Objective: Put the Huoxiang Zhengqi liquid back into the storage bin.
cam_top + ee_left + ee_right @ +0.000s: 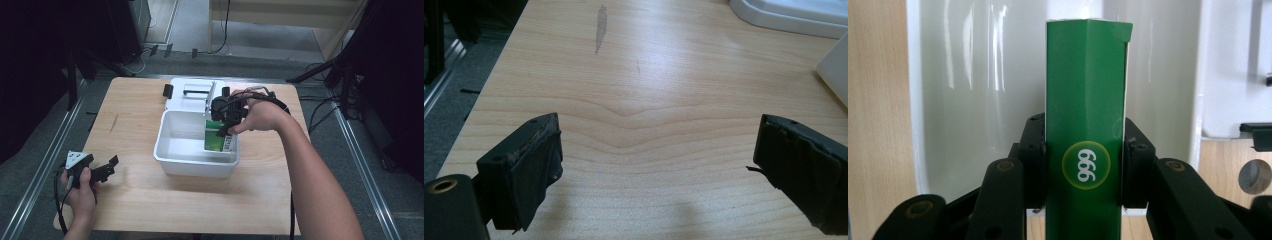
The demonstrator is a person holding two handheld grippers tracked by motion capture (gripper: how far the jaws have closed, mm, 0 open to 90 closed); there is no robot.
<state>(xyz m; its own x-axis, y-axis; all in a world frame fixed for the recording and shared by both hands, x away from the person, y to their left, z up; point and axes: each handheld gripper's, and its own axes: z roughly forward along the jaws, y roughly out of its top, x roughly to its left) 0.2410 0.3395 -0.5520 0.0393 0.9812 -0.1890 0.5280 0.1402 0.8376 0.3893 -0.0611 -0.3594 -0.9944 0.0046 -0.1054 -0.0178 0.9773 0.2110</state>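
A green box (pixel 216 136) marked 999 (pixel 1085 100) hangs inside the white bin (pixel 172 150), near its right wall. My right gripper (pixel 223 120) is shut on the box, one jaw on each side of it (pixel 1083 167). The bin's pale inner floor (pixel 978 75) lies beyond the box. My left gripper (pixel 105 169) rests over the bare wood at the table's front left, open, with nothing between its black pads (pixel 536 160).
The bin's white lid (pixel 190 94) lies flat behind it, with black latches at its sides. In the left gripper view the lid's rim (pixel 784 17) and the bin's corner (pixel 836 70) lie at the far right. Bare wooden tabletop (pixel 135 125) spreads left of the bin.
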